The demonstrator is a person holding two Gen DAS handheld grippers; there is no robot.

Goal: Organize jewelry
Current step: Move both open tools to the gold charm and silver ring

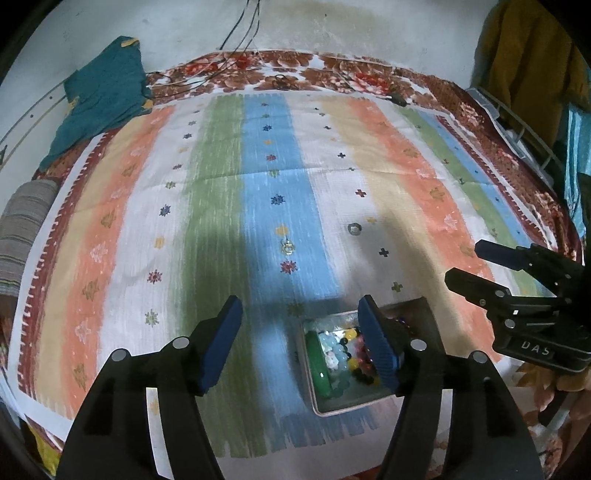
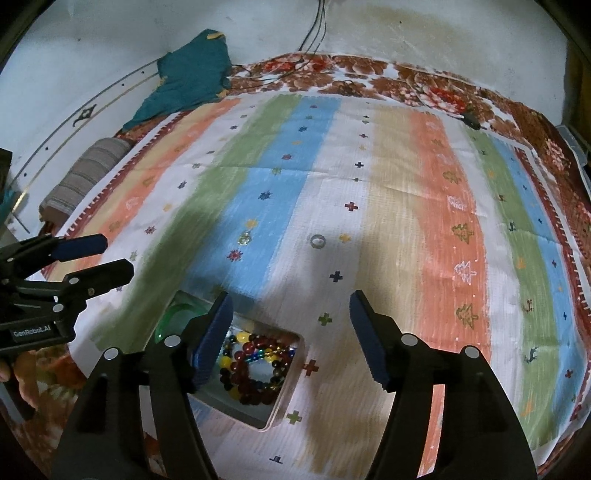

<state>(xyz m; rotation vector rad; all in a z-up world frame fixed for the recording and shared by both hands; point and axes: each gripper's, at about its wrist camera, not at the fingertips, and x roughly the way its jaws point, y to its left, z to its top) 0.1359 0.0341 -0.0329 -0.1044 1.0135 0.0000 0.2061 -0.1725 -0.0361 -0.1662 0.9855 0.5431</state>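
Note:
A clear square box lies on the striped cloth and holds a green bangle and bead bracelets. A silver ring lies on a white stripe beyond the box. A small gold earring lies on the blue stripe. My left gripper is open and empty above the box's left side. My right gripper is open and empty above the box's right side; it also shows in the left wrist view.
A teal garment lies at the far left corner of the bed. A striped pillow lies at the left edge. Cables hang down the far wall. A rack with clothes stands on the right.

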